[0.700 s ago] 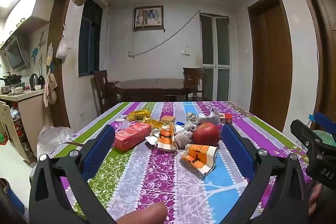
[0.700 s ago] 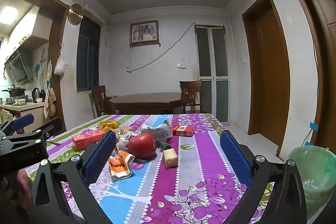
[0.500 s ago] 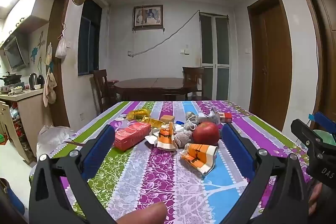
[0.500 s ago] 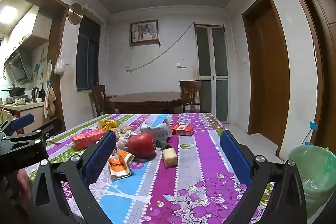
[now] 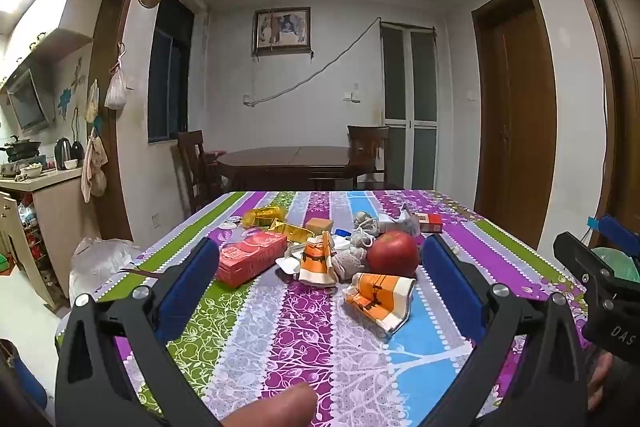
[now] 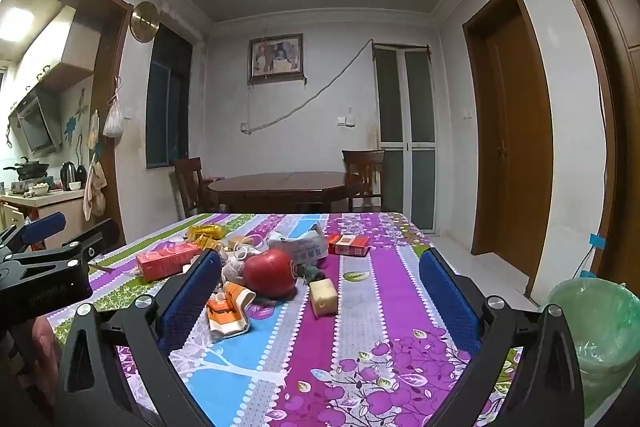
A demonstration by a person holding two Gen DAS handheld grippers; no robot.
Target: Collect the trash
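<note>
A pile of trash lies mid-table on a striped floral cloth (image 5: 280, 327): a red carton (image 5: 250, 261), orange-and-white wrappers (image 5: 378, 297), yellow foil wrappers (image 5: 266, 217), crumpled tissue (image 5: 348, 261), a tan block (image 6: 324, 297), a small red box (image 6: 348, 245) and a red apple (image 5: 392, 254). My left gripper (image 5: 318, 259) is open and empty, held above the near edge facing the pile. My right gripper (image 6: 320, 267) is open and empty beside it to the right. A bin with a green bag (image 6: 596, 327) stands at the table's right.
A dark wooden dining table (image 5: 292, 159) with two chairs stands behind. A kitchen counter (image 5: 36, 183) is at the left, brown doors (image 5: 516, 115) at the right. A white plastic bag (image 5: 96, 259) lies on the floor left of the table.
</note>
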